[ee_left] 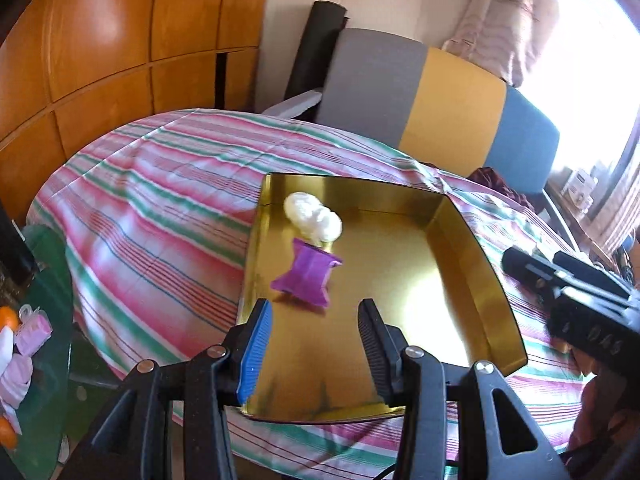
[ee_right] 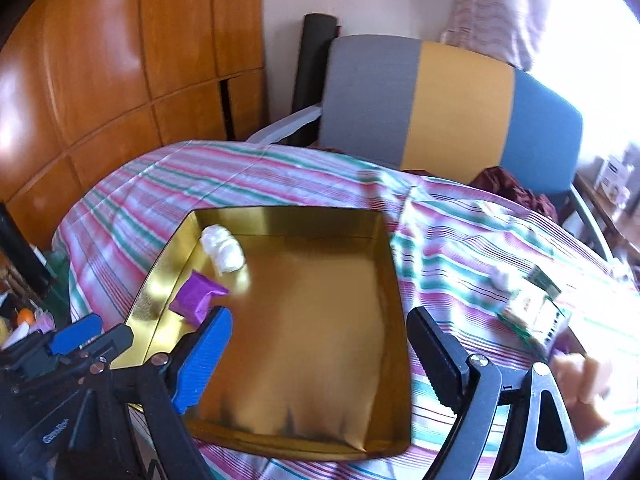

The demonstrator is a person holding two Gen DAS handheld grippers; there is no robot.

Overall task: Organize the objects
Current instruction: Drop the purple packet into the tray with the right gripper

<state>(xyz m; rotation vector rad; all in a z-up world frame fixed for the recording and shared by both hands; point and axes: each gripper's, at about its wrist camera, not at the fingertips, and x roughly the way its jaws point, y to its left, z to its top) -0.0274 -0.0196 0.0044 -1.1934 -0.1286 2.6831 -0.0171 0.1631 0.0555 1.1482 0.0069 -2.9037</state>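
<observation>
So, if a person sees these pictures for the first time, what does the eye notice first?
First the shiny gold tray, lying on the pink and green striped cloth in the middle. Inside it, near the far left corner, rest a white fluffy ball and a purple packet. Behind the table stands a chair with a grey, yellow and blue back.

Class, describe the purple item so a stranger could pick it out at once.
Find the gold tray on the striped cloth. Along its left side lie two things: the purple item sits nearer the fingers, angular and folded, unlike the soft white wad beyond it.
</observation>
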